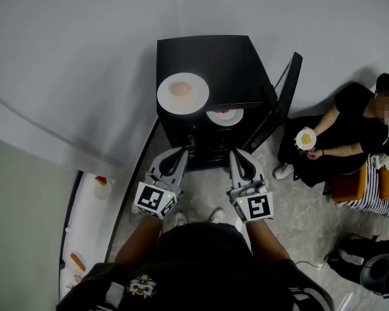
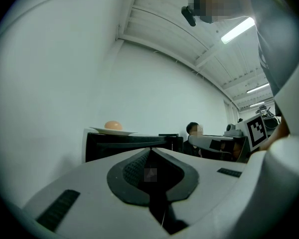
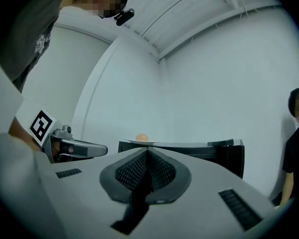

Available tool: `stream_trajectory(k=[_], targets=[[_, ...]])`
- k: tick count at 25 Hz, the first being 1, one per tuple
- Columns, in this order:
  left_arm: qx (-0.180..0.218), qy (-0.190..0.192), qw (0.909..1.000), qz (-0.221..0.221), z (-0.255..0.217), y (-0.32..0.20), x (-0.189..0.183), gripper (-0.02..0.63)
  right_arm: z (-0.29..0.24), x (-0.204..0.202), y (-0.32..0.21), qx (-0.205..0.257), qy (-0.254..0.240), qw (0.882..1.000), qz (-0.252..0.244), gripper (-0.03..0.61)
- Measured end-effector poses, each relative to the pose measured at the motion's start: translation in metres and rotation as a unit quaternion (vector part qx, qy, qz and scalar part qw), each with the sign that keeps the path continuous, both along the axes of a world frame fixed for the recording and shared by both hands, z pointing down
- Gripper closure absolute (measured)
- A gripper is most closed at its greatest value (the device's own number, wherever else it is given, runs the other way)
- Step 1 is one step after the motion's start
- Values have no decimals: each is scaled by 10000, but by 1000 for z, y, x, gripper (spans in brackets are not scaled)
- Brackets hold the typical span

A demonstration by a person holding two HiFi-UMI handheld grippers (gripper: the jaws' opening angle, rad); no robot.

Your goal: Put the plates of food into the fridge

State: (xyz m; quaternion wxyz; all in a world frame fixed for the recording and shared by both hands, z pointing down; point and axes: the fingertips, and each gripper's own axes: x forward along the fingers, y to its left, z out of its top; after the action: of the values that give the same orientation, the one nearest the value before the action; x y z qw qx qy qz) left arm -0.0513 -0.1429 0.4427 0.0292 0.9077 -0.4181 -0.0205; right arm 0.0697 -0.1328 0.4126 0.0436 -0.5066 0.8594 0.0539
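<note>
A black mini fridge (image 1: 214, 63) stands against the wall with its door (image 1: 284, 99) swung open to the right. A white plate with a pale round piece of food (image 1: 183, 92) rests on the fridge top. A second white plate with reddish food (image 1: 225, 116) sits inside on a shelf. My left gripper (image 1: 182, 152) and right gripper (image 1: 236, 155) hover side by side just before the opening, both shut with nothing between their jaws. The left gripper view shows the top plate (image 2: 113, 128) beyond its closed fingertips (image 2: 150, 151); the right gripper view shows that plate (image 3: 141, 139) too.
A person sits on the floor at the right, holding a small plate of food (image 1: 305, 138). A white ledge (image 1: 91, 225) with small items runs along the left. A dark round object (image 1: 382, 274) lies at the lower right. The wall stands close behind the fridge.
</note>
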Motion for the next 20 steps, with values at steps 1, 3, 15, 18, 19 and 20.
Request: stream_trajectory(k=[1, 3, 15, 18, 19, 20], targets=[[16, 6, 10000, -5, -3, 0, 1, 591, -1, -3, 2, -32, 87, 10000, -36, 555], [62, 32, 10000, 21, -9, 0, 6, 591, -3, -6, 5, -76, 228, 9997, -67, 555], [243, 67, 9994, 250, -21, 9, 23, 591, -12, -3, 9, 215, -18, 9997, 85, 555], [248, -8, 9995, 191, -19, 12, 21, 592, -12, -2, 11, 197, -45, 9997, 112, 554], [245, -41, 9996, 166, -18, 12, 21, 592, -12, -2, 11, 190, -56, 9997, 115, 554], [241, -43, 9996, 147, -18, 13, 20, 592, -12, -2, 11, 182, -63, 9997, 116, 554]])
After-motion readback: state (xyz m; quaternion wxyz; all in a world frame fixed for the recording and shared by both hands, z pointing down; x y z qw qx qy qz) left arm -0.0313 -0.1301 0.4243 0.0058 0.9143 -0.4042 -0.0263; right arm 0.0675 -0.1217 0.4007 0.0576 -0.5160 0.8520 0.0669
